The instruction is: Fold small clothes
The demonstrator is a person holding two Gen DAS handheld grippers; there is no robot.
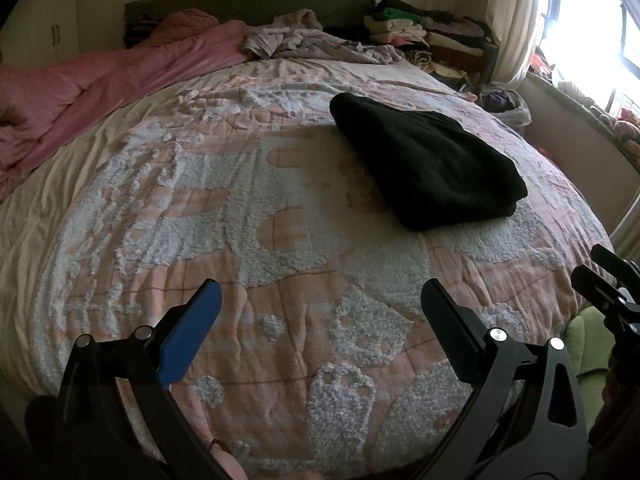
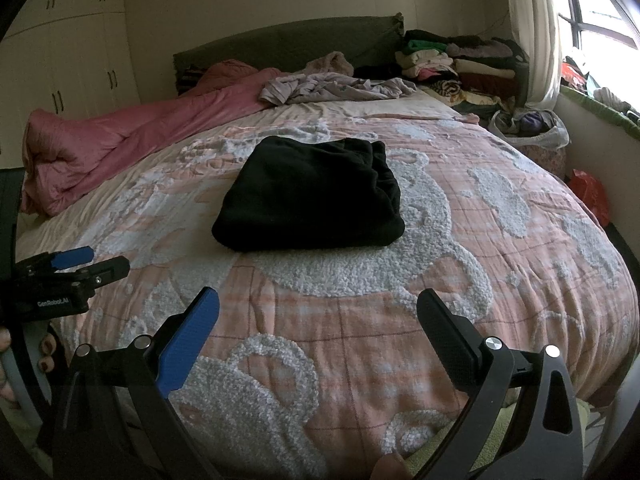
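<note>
My left gripper [image 1: 320, 320] and right gripper [image 2: 318, 320] hover over the bed [image 2: 520, 248], jaws wide, empty. Black garment [image 2: 308, 192] lies folded mid-bed, well ahead of both.

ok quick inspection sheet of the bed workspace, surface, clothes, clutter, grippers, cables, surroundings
surface: pink and white textured bedspread, wrinkled
job's things: black garment lying folded mid-bed, untouched
clutter: pink duvet bunched along far side; crumpled grey clothes near headboard
grippers: left gripper open, empty; right gripper open, empty; both short of the garment
cables: nothing seen
surroundings: stacked clothes beside headboard, wardrobe, bright window
</note>
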